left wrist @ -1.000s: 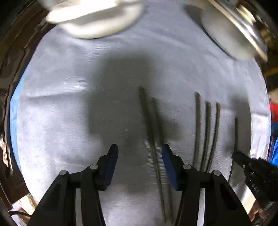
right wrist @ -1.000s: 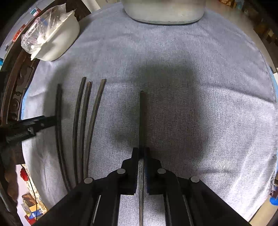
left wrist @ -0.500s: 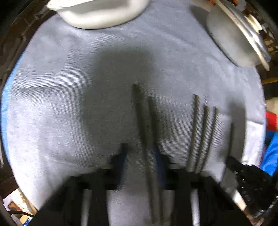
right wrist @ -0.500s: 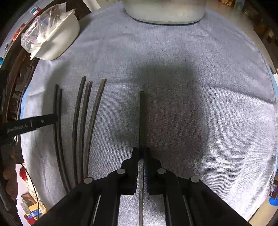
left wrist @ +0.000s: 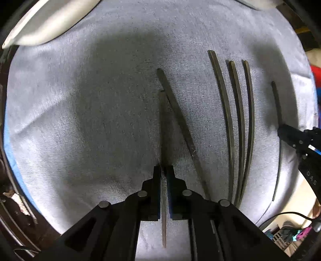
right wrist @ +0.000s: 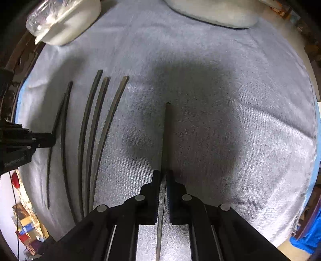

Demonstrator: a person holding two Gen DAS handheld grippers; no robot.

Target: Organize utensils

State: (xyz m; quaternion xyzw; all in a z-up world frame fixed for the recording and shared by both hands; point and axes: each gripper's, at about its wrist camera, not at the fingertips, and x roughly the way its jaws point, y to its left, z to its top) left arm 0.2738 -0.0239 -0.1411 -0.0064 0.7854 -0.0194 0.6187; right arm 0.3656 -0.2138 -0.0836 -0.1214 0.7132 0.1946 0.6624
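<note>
The left gripper point(left wrist: 165, 192), black with blue pads, points steeply down at a round table covered by a grey woven cloth point(left wrist: 80, 112). Its jaws stand narrow, clamped on a thin dark chopstick point(left wrist: 163, 128) that runs out ahead of the fingertips and also trails back between the fingers. A second dark chopstick point(left wrist: 180, 128) lies on the cloth just beside the held one, slanting to the right, the two nearly meeting at their far ends. Further right, three dark chopsticks point(left wrist: 230, 124) lie side by side, close together and roughly parallel.

The right gripper point(right wrist: 163, 192) points straight down, and its jaws are likewise drawn narrow onto another dark chopstick point(right wrist: 166, 136), which extends forward over the cloth. In the left wrist view that right gripper shows at the right edge with its stick above and below it; in the right wrist view the left gripper shows at the left edge.

A white ceramic bowl point(right wrist: 72, 24) holding clear plastic wrap sits at the far left of the cloth, and a pale grey basin point(right wrist: 216, 12) at its far edge.
</note>
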